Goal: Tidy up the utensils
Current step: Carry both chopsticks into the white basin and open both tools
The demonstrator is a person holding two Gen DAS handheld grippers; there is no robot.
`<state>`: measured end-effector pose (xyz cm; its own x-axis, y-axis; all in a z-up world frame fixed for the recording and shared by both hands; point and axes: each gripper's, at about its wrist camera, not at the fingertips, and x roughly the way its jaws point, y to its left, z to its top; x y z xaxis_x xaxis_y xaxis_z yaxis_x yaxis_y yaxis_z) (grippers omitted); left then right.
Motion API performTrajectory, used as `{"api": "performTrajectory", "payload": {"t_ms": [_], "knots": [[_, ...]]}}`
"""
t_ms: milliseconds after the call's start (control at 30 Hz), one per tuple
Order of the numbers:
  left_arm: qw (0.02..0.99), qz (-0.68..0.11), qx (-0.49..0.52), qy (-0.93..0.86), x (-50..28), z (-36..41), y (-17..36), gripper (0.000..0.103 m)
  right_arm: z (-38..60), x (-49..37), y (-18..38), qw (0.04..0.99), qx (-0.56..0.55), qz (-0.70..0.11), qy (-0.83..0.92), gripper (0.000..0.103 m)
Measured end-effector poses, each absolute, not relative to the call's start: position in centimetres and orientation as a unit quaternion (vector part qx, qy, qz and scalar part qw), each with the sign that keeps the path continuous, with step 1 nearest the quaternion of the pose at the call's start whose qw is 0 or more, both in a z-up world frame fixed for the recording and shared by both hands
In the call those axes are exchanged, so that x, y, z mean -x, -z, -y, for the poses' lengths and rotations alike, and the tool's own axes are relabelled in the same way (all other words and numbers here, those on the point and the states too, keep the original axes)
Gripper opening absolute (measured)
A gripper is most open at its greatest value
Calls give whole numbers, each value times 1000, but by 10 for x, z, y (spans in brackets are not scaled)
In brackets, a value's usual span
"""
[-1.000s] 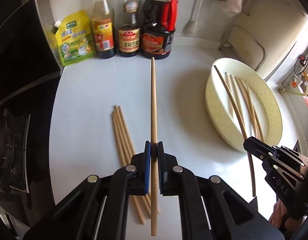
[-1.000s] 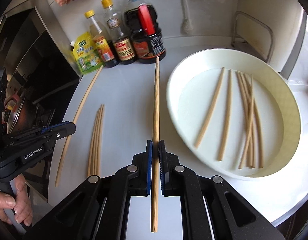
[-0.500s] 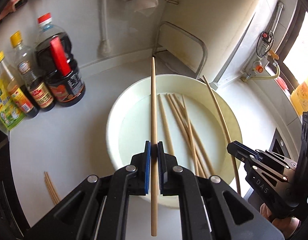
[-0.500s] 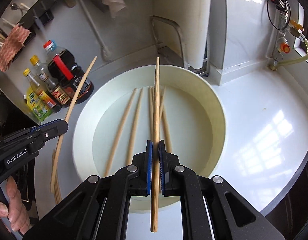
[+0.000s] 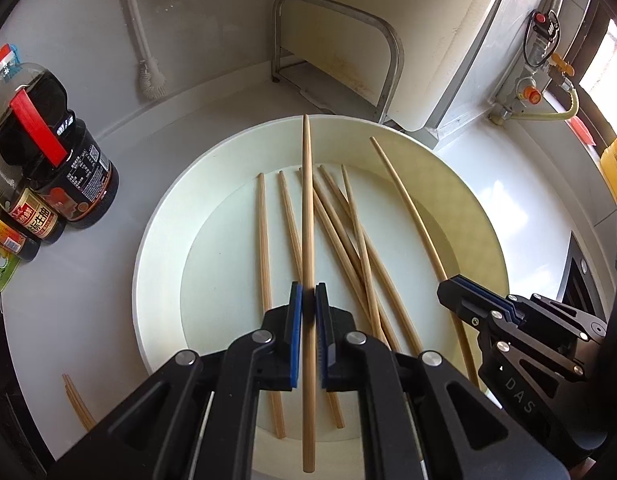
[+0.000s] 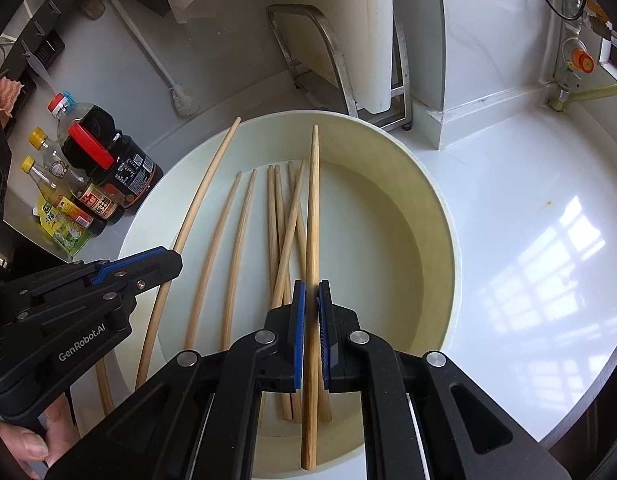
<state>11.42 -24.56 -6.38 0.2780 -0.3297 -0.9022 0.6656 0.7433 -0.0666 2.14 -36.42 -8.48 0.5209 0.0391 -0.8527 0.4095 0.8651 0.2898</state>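
My left gripper (image 5: 307, 300) is shut on a wooden chopstick (image 5: 307, 208) that points away over the round cream basin (image 5: 156, 216). My right gripper (image 6: 311, 300) is shut on a second chopstick (image 6: 313, 208), also held over the basin (image 6: 436, 208). Several loose chopsticks (image 5: 348, 240) lie on the basin floor, fanned and crossing. In the left wrist view the right gripper (image 5: 454, 286) shows at the right with its chopstick (image 5: 404, 200). In the right wrist view the left gripper (image 6: 170, 258) shows at the left with its chopstick (image 6: 200, 204). A few chopsticks (image 5: 78, 402) lie on the counter left of the basin.
Dark sauce bottles (image 5: 48, 152) and a yellow-green pouch (image 6: 58, 232) stand at the left on the white counter (image 6: 528, 240). A metal rack (image 5: 336, 52) with a board stands behind the basin. A gas valve (image 5: 532, 94) and hose are at the far right. A hand (image 6: 28, 444) grips the left tool.
Both grippers carried their chopsticks to the right, from above the counter beside the loose bundle to above the basin. Both stayed shut throughout.
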Motion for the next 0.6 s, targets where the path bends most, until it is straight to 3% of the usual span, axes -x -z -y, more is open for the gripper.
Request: {"api": "performTrajectory", "payload": {"t_ms": [400, 433, 500, 600], "knots": [[783, -519, -173, 296, -118, 246, 70, 9, 367, -33, 90, 836, -236, -483, 110, 7], [785, -517, -173, 293, -119, 245, 69, 13, 367, -32, 89, 836, -236, -482, 113, 8], [791, -512, -172, 289, -119, 243, 65, 34, 368, -30, 86, 836, -240, -479, 118, 13], [800, -501, -168, 286, -118, 238, 56, 43, 370, -26, 81, 838, -240, -473, 125, 13]]}}
